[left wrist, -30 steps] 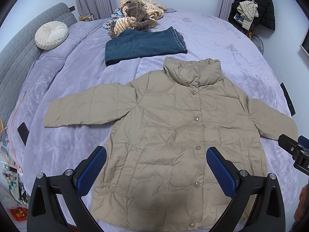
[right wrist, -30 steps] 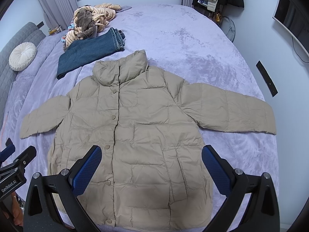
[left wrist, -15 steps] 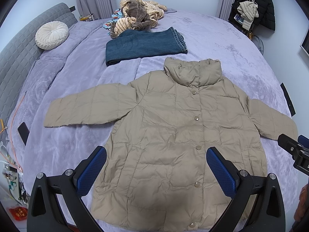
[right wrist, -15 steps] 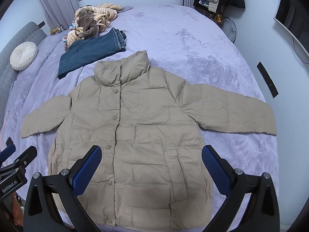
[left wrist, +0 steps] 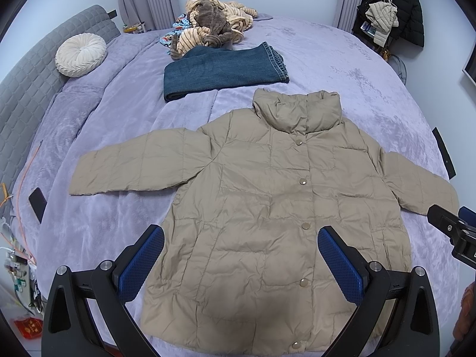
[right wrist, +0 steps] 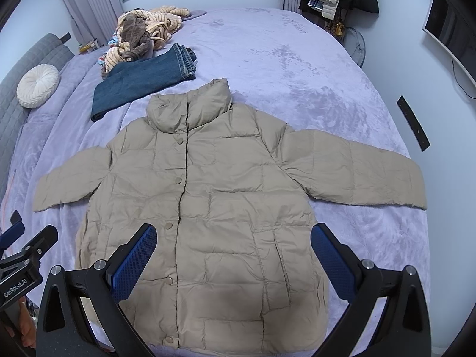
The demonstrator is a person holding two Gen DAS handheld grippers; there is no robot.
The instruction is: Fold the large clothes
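Note:
A beige puffer jacket (left wrist: 267,196) lies flat and face up on the lilac bed, buttoned, both sleeves spread out sideways, collar toward the far side. It also shows in the right wrist view (right wrist: 214,196). My left gripper (left wrist: 241,255) is open and empty, above the jacket's lower hem. My right gripper (right wrist: 233,255) is open and empty, above the hem further right. The right gripper's tip shows at the left wrist view's right edge (left wrist: 452,232); the left gripper's tip shows at the right wrist view's left edge (right wrist: 26,253).
Folded blue jeans (left wrist: 223,71) lie beyond the collar, with a heap of striped and brown clothes (left wrist: 211,26) behind them. A round white cushion (left wrist: 80,55) leans on the grey headboard (left wrist: 26,89). A black strip (right wrist: 413,123) lies at the bed's right edge. Coats hang at the back right (left wrist: 392,15).
Both views have shifted only slightly, the right one a touch to the left. The jacket and the open grippers stay as they were.

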